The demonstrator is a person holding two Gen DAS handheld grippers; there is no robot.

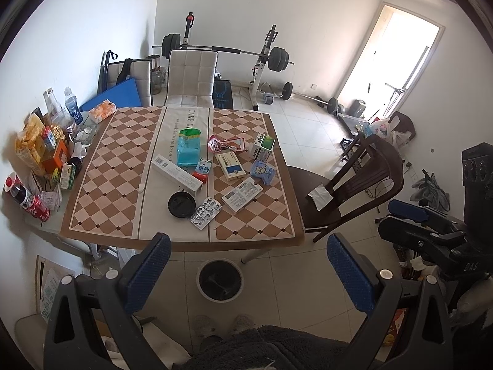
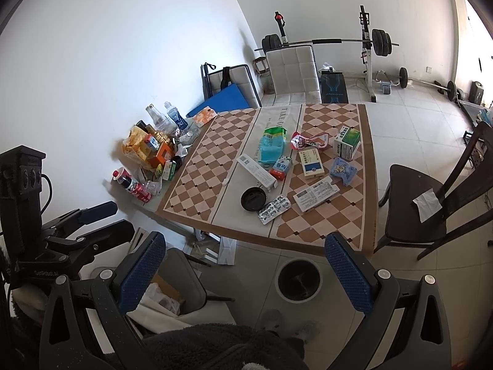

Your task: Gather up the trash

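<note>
Trash lies on the checkered table (image 1: 101, 166) (image 2: 197, 178): a black round lid (image 1: 181, 204) (image 2: 253, 199), a pill blister sheet (image 1: 205, 212) (image 2: 274, 209), a long white box (image 1: 177, 173) (image 2: 256, 171), a teal packet (image 1: 188, 148) (image 2: 271, 145), a blue-white medicine box (image 1: 230, 165) (image 2: 311, 162), a green-white box (image 1: 262, 145) (image 2: 347, 142) and a blue wrapper (image 1: 262, 171) (image 2: 342, 168). A round bin (image 1: 220, 279) (image 2: 299, 280) stands on the floor before the table. My left gripper (image 1: 248, 277) is open and empty above the bin. My right gripper (image 2: 245, 277) is open and empty, back from the table edge.
Bottles, cans and snack packs (image 1: 40, 154) (image 2: 148, 151) crowd the table's left edge. A dark wooden chair (image 1: 348, 182) (image 2: 431, 197) stands at the right, a white chair (image 1: 192, 77) (image 2: 294, 72) at the far side. A barbell rack (image 1: 262, 58) stands by the back wall.
</note>
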